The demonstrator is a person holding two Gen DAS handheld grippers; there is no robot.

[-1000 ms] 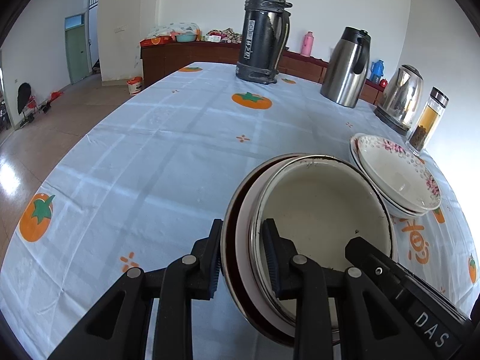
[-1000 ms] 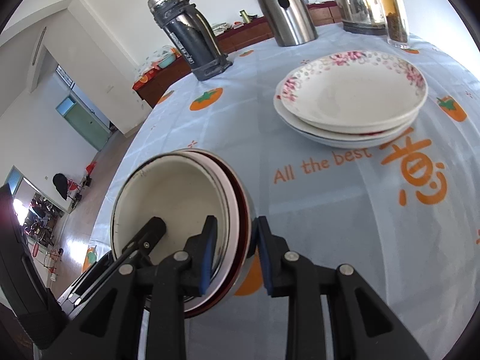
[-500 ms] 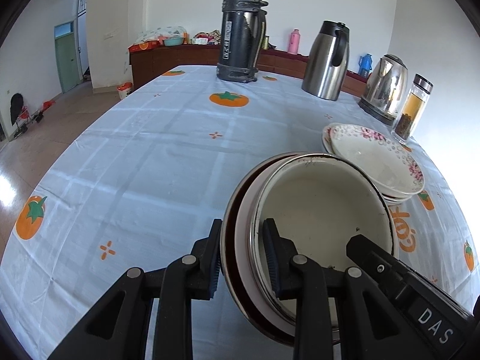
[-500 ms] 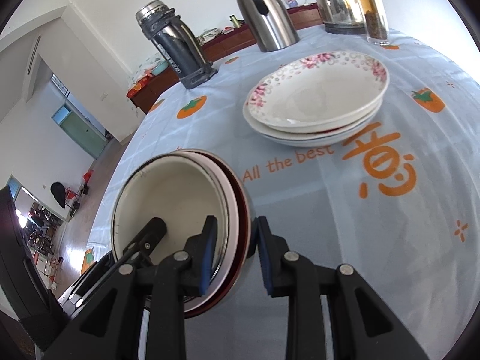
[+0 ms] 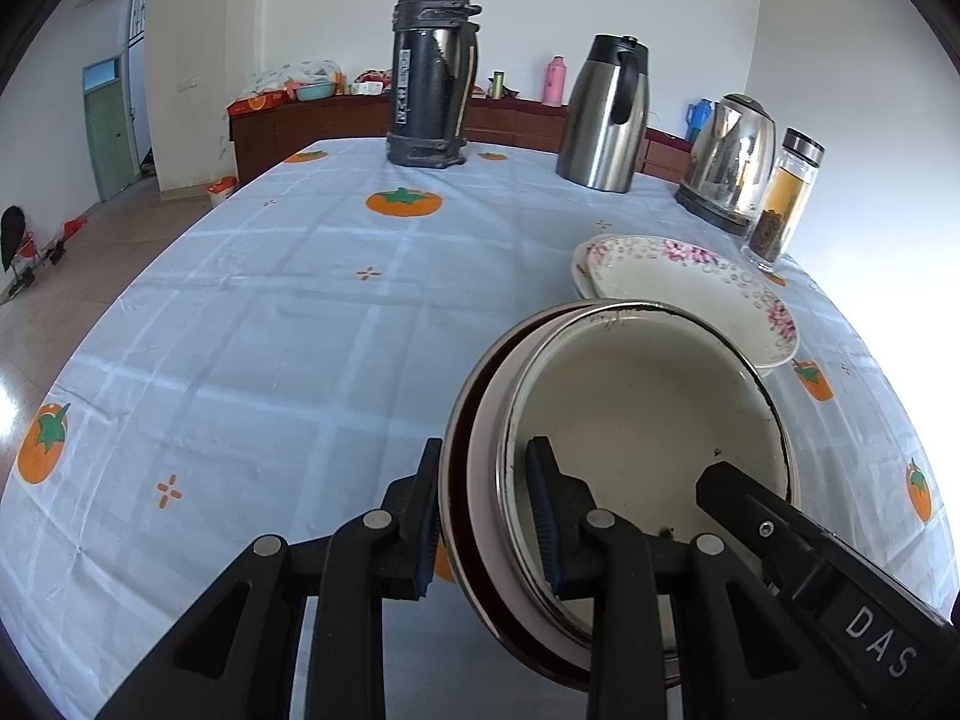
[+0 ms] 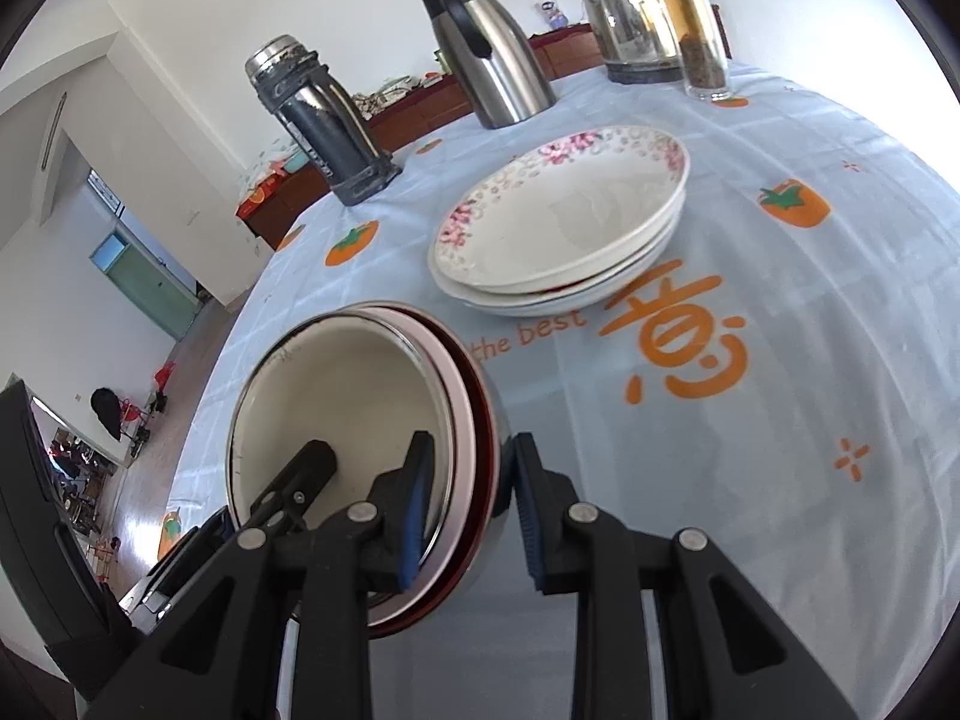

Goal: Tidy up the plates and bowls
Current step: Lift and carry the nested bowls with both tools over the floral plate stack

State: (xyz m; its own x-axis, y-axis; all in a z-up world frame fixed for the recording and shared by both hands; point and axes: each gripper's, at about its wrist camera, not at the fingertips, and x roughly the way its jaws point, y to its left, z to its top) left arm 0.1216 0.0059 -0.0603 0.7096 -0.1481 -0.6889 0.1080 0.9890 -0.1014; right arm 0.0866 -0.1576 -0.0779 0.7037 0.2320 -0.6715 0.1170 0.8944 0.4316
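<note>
Left wrist view: we have our left gripper (image 5: 487,510) clamped on the rim of the nested bowls (image 5: 636,426), and our right gripper (image 6: 471,507) clamped on the opposite rim. The cream inner bowl looks empty. Just beyond the jaws sit stacked floral plates (image 6: 558,234); farther ahead, flask (image 5: 432,72), jug (image 5: 606,114), kettle (image 5: 726,165), jar (image 5: 783,201).
</note>
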